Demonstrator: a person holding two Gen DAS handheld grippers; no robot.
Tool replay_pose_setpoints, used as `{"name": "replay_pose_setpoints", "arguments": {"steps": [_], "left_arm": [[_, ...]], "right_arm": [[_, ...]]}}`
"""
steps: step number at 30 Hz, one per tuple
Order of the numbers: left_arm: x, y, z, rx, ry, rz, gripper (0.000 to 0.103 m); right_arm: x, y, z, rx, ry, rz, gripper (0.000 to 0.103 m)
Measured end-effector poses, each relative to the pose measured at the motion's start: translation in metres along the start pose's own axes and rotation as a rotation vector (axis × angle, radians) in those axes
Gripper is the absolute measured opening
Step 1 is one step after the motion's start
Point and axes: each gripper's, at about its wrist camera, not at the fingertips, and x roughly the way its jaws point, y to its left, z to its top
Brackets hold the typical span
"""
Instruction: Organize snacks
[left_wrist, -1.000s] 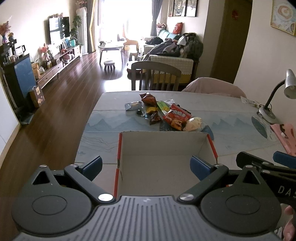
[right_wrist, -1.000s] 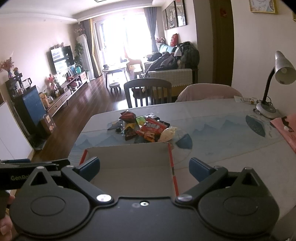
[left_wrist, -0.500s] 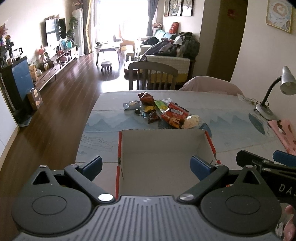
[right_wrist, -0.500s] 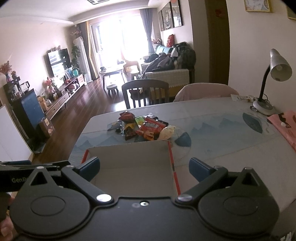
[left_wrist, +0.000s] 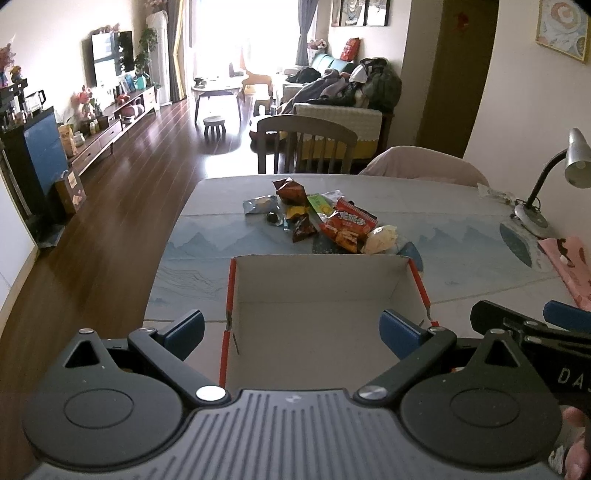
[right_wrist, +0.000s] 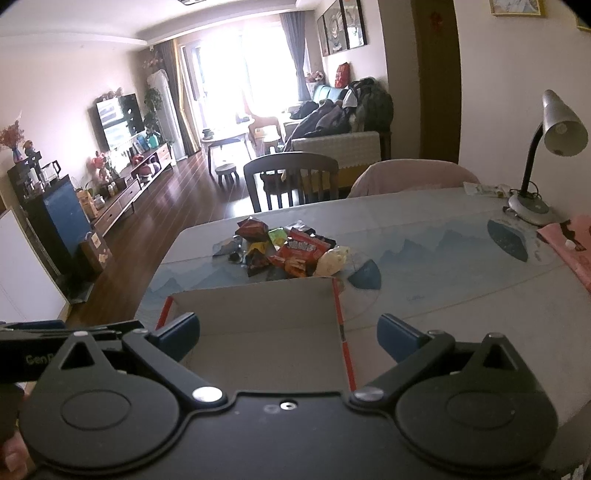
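Nearest the near edge of the table (left_wrist: 461, 236), both grippers hover side by side, each aimed forward over the cardboard box (left_wrist: 321, 317). Compared with a second ago, both cameras have risen a little, so the room's far end shows lower in view; nothing on the table has moved. The left gripper (left_wrist: 291, 328) has its blue-padded fingers (left_wrist: 184, 328) spread wide, holding nothing and touching nothing, the box's open interior showing between them. The right gripper (right_wrist: 288, 332) is likewise spread wide and empty, with the box's red-edged right wall (right_wrist: 341, 332) showing between its fingers. Part of a hand (left_wrist: 574, 443) grips the right tool's handle at the lower right of the left view. The box sits at the near edge, empty, its top open. Just beyond its far wall lies the pile of snack packets (left_wrist: 325, 218), loose on the table toward the far left corner. A desk lamp (right_wrist: 543, 162) stands at the far right edge. Beyond the table stands a wooden chair (left_wrist: 306, 144).
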Motion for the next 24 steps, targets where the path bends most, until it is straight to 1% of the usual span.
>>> {"name": "replay_pose_setpoints", "arguments": {"steps": [6, 11, 14, 16, 18, 21, 24], "left_arm": [[0.02, -0.009, 0.008, -0.025, 0.039, 0.009, 0.102], [0.035, -0.018, 0.022, -0.004, 0.045, 0.026, 0.102], [0.045, -0.023, 0.032, 0.007, 0.049, 0.033, 0.102], [0.056, -0.025, 0.041, 0.015, 0.066, 0.041, 0.102], [0.066, -0.025, 0.051, 0.007, 0.089, 0.032, 0.102], [0.079, -0.024, 0.071, -0.007, 0.125, 0.005, 0.102], [0.089, -0.027, 0.091, 0.012, 0.135, -0.007, 0.102]], "right_arm": [[0.016, -0.012, 0.009, -0.02, 0.023, 0.027, 0.103], [0.038, -0.026, 0.025, -0.032, 0.053, 0.058, 0.102], [0.053, -0.035, 0.038, -0.038, 0.057, 0.047, 0.102], [0.065, -0.042, 0.049, -0.038, 0.075, 0.036, 0.102], [0.076, -0.05, 0.059, -0.033, 0.087, 0.036, 0.102], [0.093, -0.064, 0.077, -0.007, 0.135, 0.068, 0.1], [0.106, -0.074, 0.099, 0.008, 0.156, 0.078, 0.099]]}}
